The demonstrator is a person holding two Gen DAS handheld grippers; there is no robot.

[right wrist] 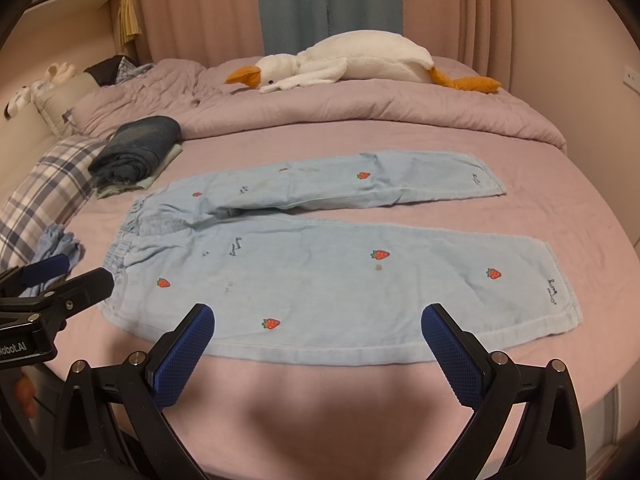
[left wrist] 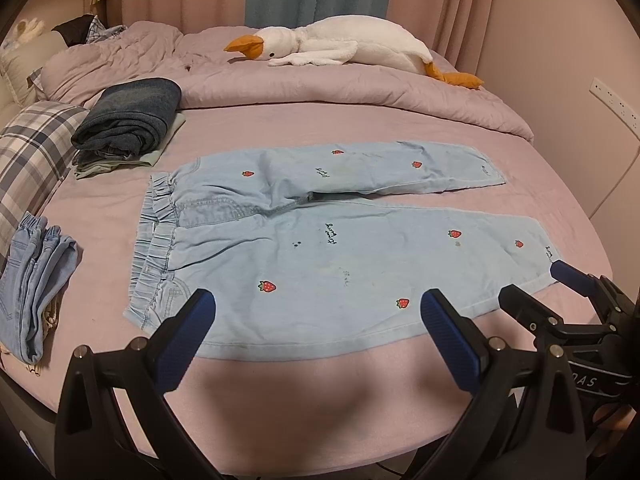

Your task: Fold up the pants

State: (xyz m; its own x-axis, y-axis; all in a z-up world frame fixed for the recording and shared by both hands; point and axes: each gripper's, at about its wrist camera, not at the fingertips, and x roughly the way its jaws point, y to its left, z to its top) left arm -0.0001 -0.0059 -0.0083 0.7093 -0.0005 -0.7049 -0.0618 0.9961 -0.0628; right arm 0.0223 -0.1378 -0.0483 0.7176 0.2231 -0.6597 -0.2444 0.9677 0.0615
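Note:
Light blue pants (left wrist: 320, 248) with red strawberry prints lie flat and spread on the pink bed sheet, waistband to the left, both legs running right; they also show in the right wrist view (right wrist: 320, 272). My left gripper (left wrist: 318, 312) is open and empty, hovering above the near edge of the near leg. My right gripper (right wrist: 318, 320) is open and empty over the same near edge, further right. The right gripper shows in the left wrist view (left wrist: 532, 280) by the near leg's cuff. The left gripper shows in the right wrist view (right wrist: 76, 270) by the waistband.
A stack of folded dark jeans (left wrist: 128, 120) sits at back left next to a plaid pillow (left wrist: 28, 156). Folded light jeans (left wrist: 32, 280) lie at the left edge. A rumpled duvet (left wrist: 320, 88) and a plush goose (left wrist: 340, 46) lie behind.

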